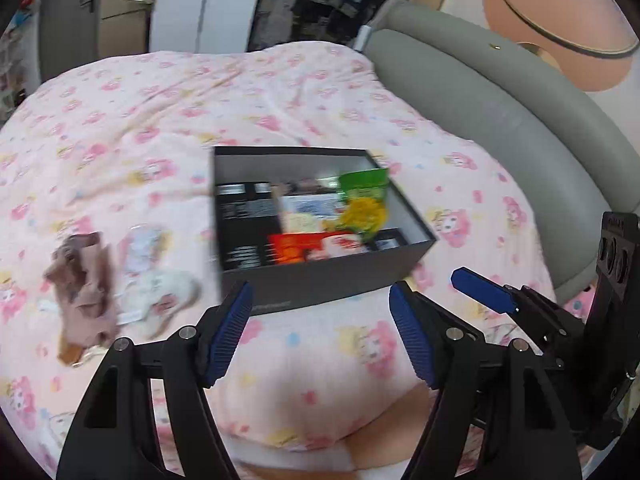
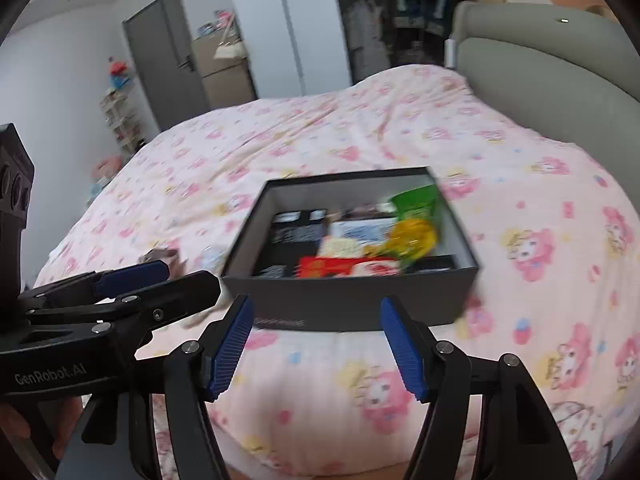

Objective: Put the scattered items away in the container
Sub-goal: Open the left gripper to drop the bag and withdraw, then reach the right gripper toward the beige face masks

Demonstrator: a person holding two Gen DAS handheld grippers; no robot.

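Note:
A dark grey open box (image 1: 320,280) sits on the pink patterned bed (image 1: 160,120) and holds several packets: green, yellow, red, white and black. It also shows in the right wrist view (image 2: 352,300). To its left lie a brown packet (image 1: 84,284) and clear white wrappers (image 1: 160,284). My left gripper (image 1: 320,332) is open and empty, just short of the box's near wall. My right gripper (image 2: 316,344) is open and empty, also short of the near wall. The right gripper shows at the right of the left wrist view (image 1: 496,292). The left gripper shows at the left of the right wrist view (image 2: 132,280).
A grey padded headboard (image 1: 500,120) curves along the right of the bed. A grey door (image 2: 168,60), shelves with small items (image 2: 120,116) and an open wardrobe (image 2: 400,20) stand beyond the bed's far side. A pink lamp (image 1: 552,12) hangs at top right.

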